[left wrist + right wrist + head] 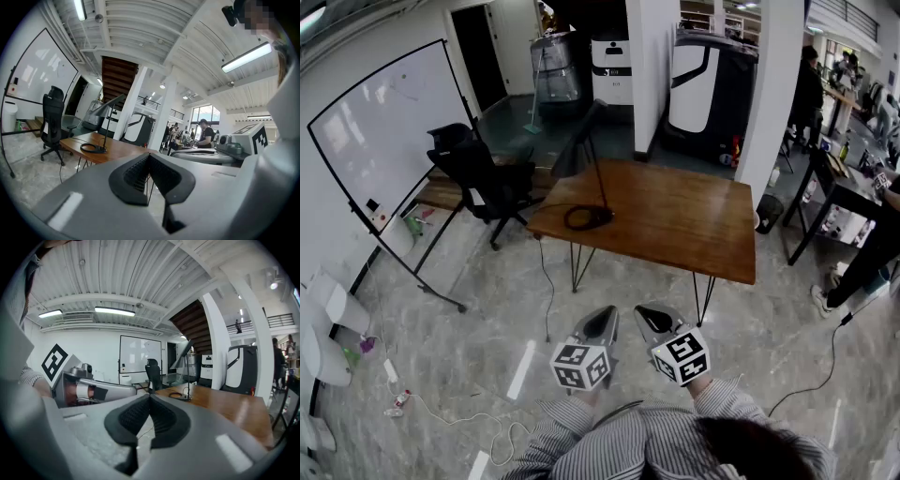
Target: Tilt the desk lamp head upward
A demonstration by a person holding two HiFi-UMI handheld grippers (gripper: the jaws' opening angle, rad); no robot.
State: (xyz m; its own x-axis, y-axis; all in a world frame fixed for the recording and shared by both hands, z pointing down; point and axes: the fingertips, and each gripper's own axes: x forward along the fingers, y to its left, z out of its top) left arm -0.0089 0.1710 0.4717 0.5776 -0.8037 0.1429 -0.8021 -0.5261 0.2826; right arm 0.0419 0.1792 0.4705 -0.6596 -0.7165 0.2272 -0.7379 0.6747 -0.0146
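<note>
Head view first: the lamp (598, 173) sits on the far-left part of the table (675, 225), straight ahead of me and a touch left, with a stretch of bare floor (487, 281) between it and both tools. So it's well apart from either one, no contact at all.

The stem (600, 187) stands pretty much upright off the ring base (588, 217), and the long head (578, 141) slopes down toward the left side. I reckon the low end is what has to come up.

The left gripper (600, 322) lines up almost dead-on with the base. The right gripper (652, 319) is just beside it and a bit further off to the side, so left looks like the nearer one, though not by much.

The left gripper view has the jaws clenched fully together with nothing between them, and the lamp (108, 104) is small in the distance. It's the same in the right gripper view: jaws pressed together, empty, lamp (183, 355) way out front. Both need opening before any push on that head.
</note>
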